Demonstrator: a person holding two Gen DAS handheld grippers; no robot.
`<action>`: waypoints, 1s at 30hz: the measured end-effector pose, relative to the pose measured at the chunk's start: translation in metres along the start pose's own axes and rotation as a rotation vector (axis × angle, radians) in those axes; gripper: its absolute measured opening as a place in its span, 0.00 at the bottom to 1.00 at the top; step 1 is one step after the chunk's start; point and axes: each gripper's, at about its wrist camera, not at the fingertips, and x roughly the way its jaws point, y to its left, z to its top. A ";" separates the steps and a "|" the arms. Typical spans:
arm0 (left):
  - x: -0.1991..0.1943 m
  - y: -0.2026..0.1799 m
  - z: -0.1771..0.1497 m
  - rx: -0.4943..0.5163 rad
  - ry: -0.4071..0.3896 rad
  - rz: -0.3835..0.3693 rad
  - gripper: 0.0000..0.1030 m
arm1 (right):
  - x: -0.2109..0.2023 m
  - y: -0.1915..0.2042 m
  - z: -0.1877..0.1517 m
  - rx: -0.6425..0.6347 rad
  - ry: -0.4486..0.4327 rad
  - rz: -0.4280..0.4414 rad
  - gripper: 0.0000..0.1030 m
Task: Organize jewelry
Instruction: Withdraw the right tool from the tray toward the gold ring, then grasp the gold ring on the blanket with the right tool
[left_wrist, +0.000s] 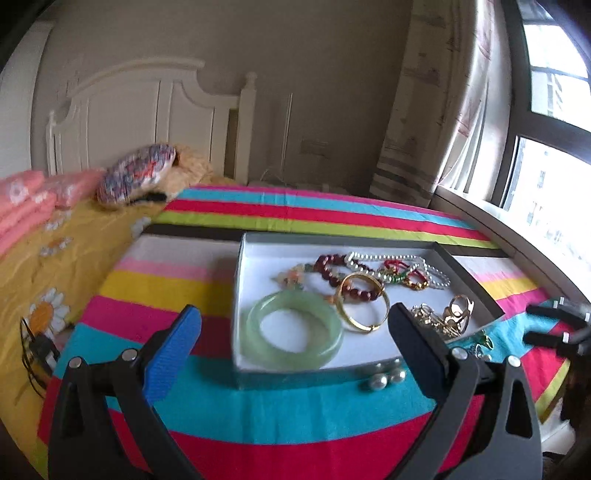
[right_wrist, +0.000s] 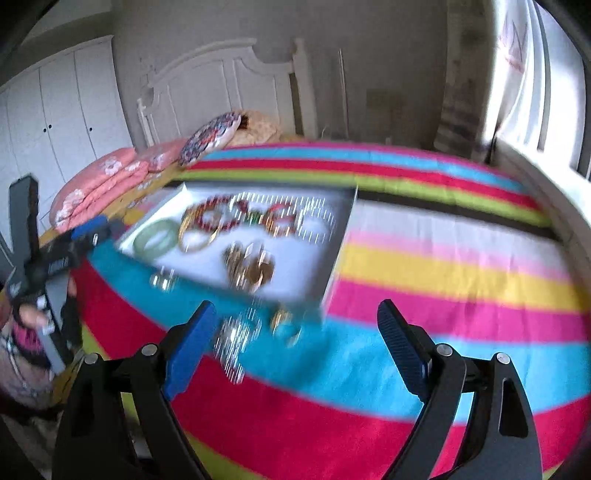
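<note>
A shallow white-lined box (left_wrist: 258, 254) lies on the striped bedspread. In it are a pale green jade bangle (left_wrist: 293, 334), a gold bangle (left_wrist: 364, 302), a dark red bead bracelet (left_wrist: 334, 275), a pearl strand (left_wrist: 388, 258) and a heap of gold pieces (left_wrist: 448, 317). Pearl earrings (left_wrist: 384, 378) lie on the cloth by the box's near edge. My left gripper (left_wrist: 295, 339) stands open over the box front, nothing between its fingers. My right gripper (right_wrist: 297, 332) is open above blurred silver and gold pieces (right_wrist: 236, 343) on the cloth before the box (right_wrist: 328, 206), gripping nothing.
The striped bedspread (left_wrist: 295, 413) covers the bed, with a yellow daisy sheet (left_wrist: 55, 266) and pink pillows (left_wrist: 26, 203) to the left. A white headboard (left_wrist: 147, 118) stands behind. A window and curtain (left_wrist: 461, 110) lie to the right. A hand (right_wrist: 33, 314) holds the left gripper.
</note>
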 end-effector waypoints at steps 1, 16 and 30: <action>0.002 0.004 -0.001 -0.019 0.015 -0.017 0.97 | 0.001 0.003 -0.005 -0.005 0.008 0.004 0.83; 0.019 0.016 -0.002 -0.097 0.091 -0.076 0.97 | 0.019 0.039 -0.032 -0.100 0.050 -0.006 0.76; 0.015 0.014 -0.004 -0.094 0.079 -0.085 0.97 | 0.022 -0.003 -0.019 -0.014 0.049 -0.154 0.51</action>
